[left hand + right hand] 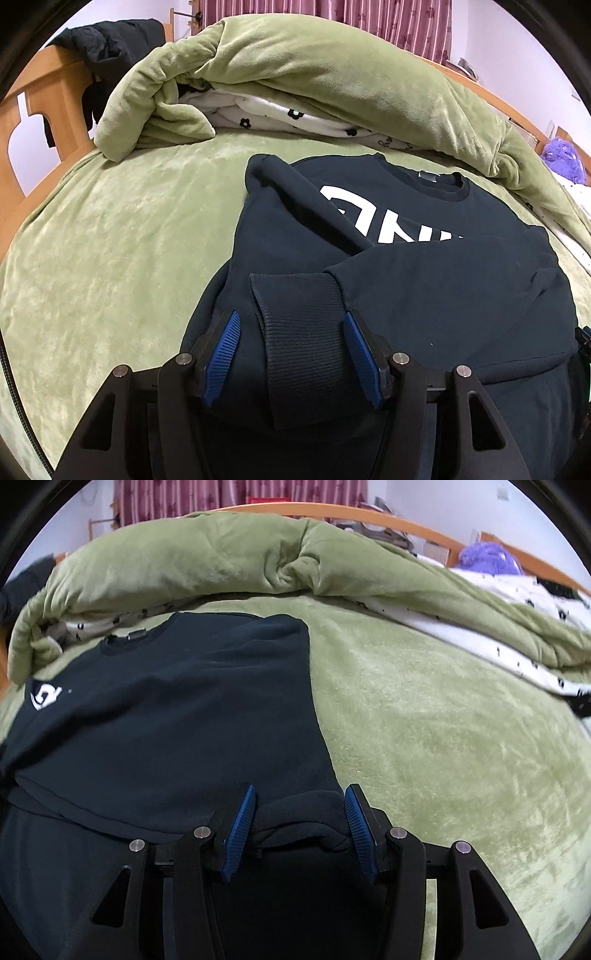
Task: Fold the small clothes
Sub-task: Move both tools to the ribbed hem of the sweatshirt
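- On the green bed cover (110,229) lies a dark sweatshirt (424,280), collar away from the cameras, both sleeves folded across its chest.
- Left view alone shows white letters (369,218), cut off, unreadable; the left gripper (291,328) stands open astride a ribbed cuff (299,332), pads clear.
- Right view shows the right gripper (300,803) open around a bunched fold, gripping nothing.

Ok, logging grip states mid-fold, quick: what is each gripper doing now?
Left gripper: jaws open, sweatshirt cuff between them, not pinched.
Right gripper: jaws open, folded edge between them, not pinched.
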The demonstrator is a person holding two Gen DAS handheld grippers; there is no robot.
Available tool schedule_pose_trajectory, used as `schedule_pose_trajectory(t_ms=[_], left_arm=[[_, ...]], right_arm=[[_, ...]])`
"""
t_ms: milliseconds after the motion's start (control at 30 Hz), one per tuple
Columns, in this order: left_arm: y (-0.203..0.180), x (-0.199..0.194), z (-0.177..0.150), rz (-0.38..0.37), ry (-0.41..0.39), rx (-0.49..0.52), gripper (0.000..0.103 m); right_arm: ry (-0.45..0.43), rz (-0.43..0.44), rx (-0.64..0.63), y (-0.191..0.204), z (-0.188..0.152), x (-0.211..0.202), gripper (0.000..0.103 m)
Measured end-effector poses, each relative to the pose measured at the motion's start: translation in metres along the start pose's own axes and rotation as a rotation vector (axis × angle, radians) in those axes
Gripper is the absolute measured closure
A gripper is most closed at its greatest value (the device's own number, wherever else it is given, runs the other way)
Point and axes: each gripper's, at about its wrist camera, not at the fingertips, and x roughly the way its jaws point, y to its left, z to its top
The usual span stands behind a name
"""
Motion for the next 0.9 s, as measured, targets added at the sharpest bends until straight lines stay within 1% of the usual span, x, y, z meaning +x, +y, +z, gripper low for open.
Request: schedule_pose_trajectory(t_ms=[100,200,267,400,467,567,667,767,833,900], left_arm=[[0.002,-0.001,0.000,0.002,0.001,-0.007,0.047],[0.001,-0.004,-0.002,0.013,-0.010,0.012,0.047],[0.002,-0.010,-0.003,0.027,-0.021,0.019,0.047],[0.008,-0.027,-0.005,0.006,-0.020,0.002,0.047],[0.012,-0.039,-0.008,-0.017,-0.023,-0.006,0.048],[0.018,-0.062,-0.015,-0.030,-0.045,-0.018,0.048],[0.025,-0.088,-0.021,-0.063,-0.070,-0.036,0.048],[0.032,-0.108,-0.031,-0.074,-0.077,-0.024,0.048],[0.039,-0.120,-0.041,-0.075,-0.078,-0.022,0.048],[0.047,-0.134,-0.054,-0.085,-0.082,-0.032,0.048]], right_arm=[[0.002,0.001,0.001,-0.001,-0.001,-0.004,0.053],[0.005,0.036,0.027,-0.007,-0.001,-0.011,0.050],[0.010,0.048,0.044,-0.009,-0.002,-0.018,0.050],[-0.018,0.036,0.037,-0.006,-0.007,-0.040,0.049],[-0.043,0.040,0.012,-0.002,-0.008,-0.051,0.049],[-0.081,0.050,-0.024,0.008,-0.010,-0.069,0.049],[-0.116,0.066,-0.055,0.019,-0.016,-0.088,0.049],[-0.151,0.056,-0.082,0.027,-0.022,-0.106,0.049],[-0.162,0.053,-0.081,0.030,-0.030,-0.118,0.049],[-0.160,0.064,-0.052,0.029,-0.040,-0.129,0.049]])
